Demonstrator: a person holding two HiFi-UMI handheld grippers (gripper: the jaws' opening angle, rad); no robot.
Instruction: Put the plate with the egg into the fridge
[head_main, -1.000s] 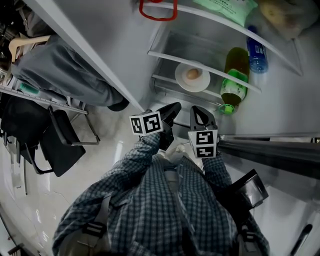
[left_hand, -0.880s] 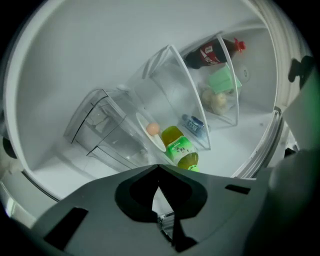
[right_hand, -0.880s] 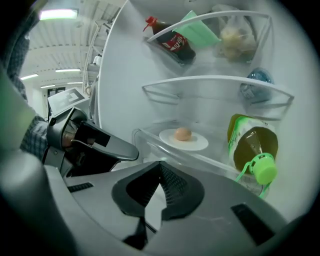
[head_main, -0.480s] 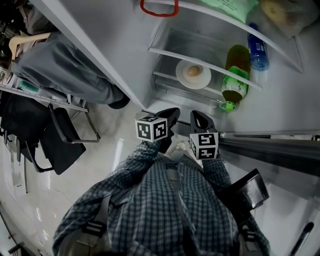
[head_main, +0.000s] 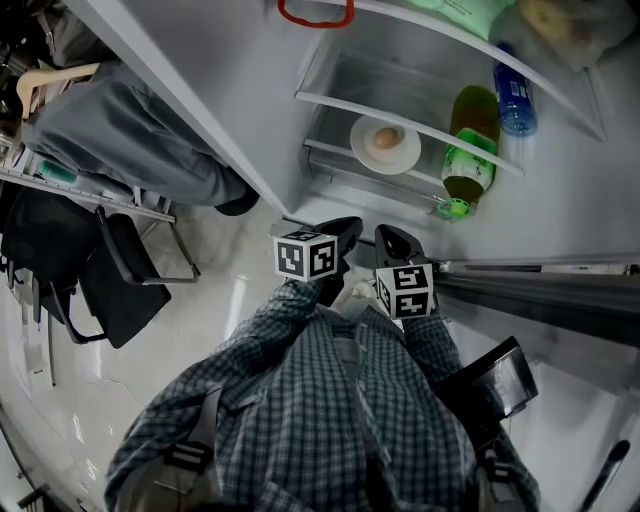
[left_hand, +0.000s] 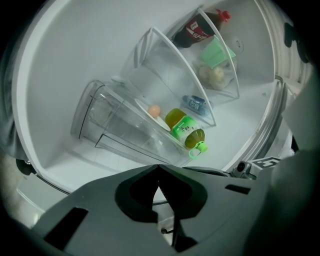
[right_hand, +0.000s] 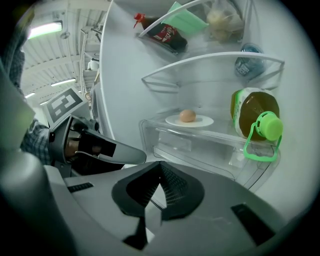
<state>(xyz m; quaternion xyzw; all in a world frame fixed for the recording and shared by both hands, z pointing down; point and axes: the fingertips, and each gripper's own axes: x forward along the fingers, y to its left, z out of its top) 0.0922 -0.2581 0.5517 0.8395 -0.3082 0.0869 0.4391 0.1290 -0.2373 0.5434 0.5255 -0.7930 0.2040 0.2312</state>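
Observation:
The white plate (head_main: 385, 152) with the brown egg (head_main: 386, 138) rests on a clear shelf inside the open fridge, left of a green bottle. The right gripper view shows the plate (right_hand: 200, 121) and egg (right_hand: 187, 115) straight ahead, beyond the jaws. In the left gripper view the egg (left_hand: 154, 110) is small and far off. My left gripper (head_main: 345, 226) and right gripper (head_main: 391, 236) hang side by side close to my chest, below the shelf and well short of it. Both are shut with nothing in them, as seen at the left gripper (left_hand: 159, 172) and the right gripper (right_hand: 160, 169).
A green tea bottle (head_main: 462, 168) lies beside the plate, with a blue bottle (head_main: 513, 98) on the shelf above. A clear drawer (right_hand: 200, 145) sits under the plate's shelf. The fridge door edge (head_main: 540, 292) runs at the right. A dark chair (head_main: 120, 280) stands at the left.
The left gripper has drifted slightly right and down, closer to the right one. Plate and egg stay put on the shelf.

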